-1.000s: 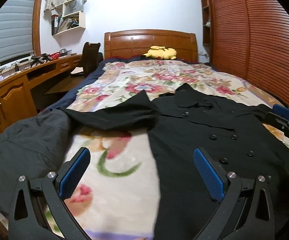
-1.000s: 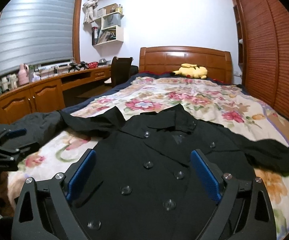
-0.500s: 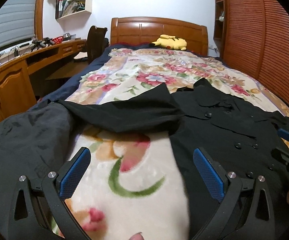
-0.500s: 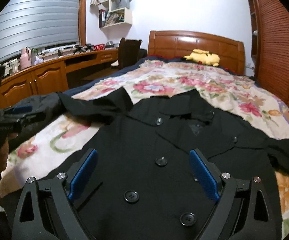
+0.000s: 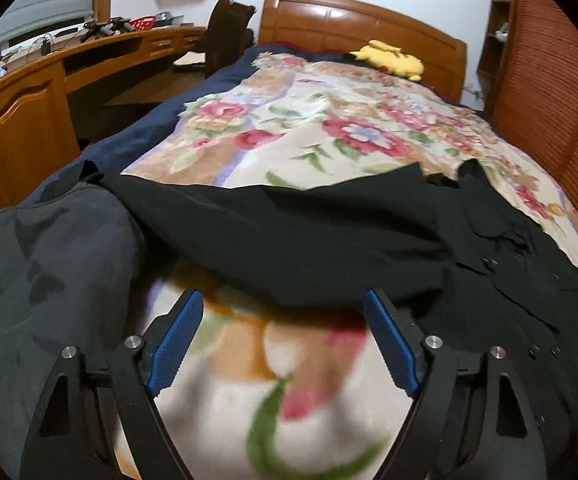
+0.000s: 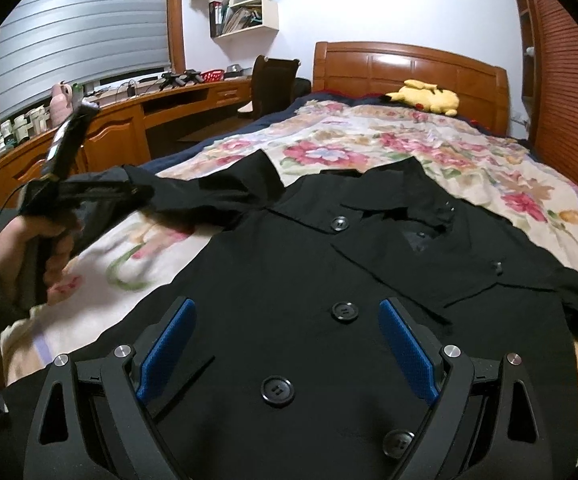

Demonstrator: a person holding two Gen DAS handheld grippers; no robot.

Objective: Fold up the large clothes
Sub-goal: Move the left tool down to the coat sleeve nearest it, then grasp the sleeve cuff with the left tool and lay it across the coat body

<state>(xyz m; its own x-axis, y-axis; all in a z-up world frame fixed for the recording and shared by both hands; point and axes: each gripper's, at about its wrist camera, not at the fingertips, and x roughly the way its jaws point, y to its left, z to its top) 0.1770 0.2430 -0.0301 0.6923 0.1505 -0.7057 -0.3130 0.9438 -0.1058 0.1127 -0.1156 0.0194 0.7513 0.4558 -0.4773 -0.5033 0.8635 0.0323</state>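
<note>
On the floral bedspread (image 6: pixel 429 148) lay the black coat (image 6: pixel 309 280), front side up, buttons showing, collar toward the wooden headboard (image 6: pixel 405 64). One sleeve (image 5: pixel 289 236) stretched out sideways toward a dark grey garment (image 5: pixel 41 280) heaped at the bed's near edge. Left gripper (image 5: pixel 285 336) poised just short of that sleeve's lower edge, jaws closing but apart, nothing but blurred bedspread between the blue pads (image 5: pixel 177 340). Held by a hand (image 6: pixel 33 252) seen at the left of the right wrist view. Right gripper (image 6: pixel 287 344) low over the coat's front, jaws wide apart, fabric and a button (image 6: pixel 277 390) in the gap, pads not pressing on cloth. Yellow plush toy (image 6: pixel 429 98) by the headboard; desk (image 6: pixel 129 120) along the window wall.
</note>
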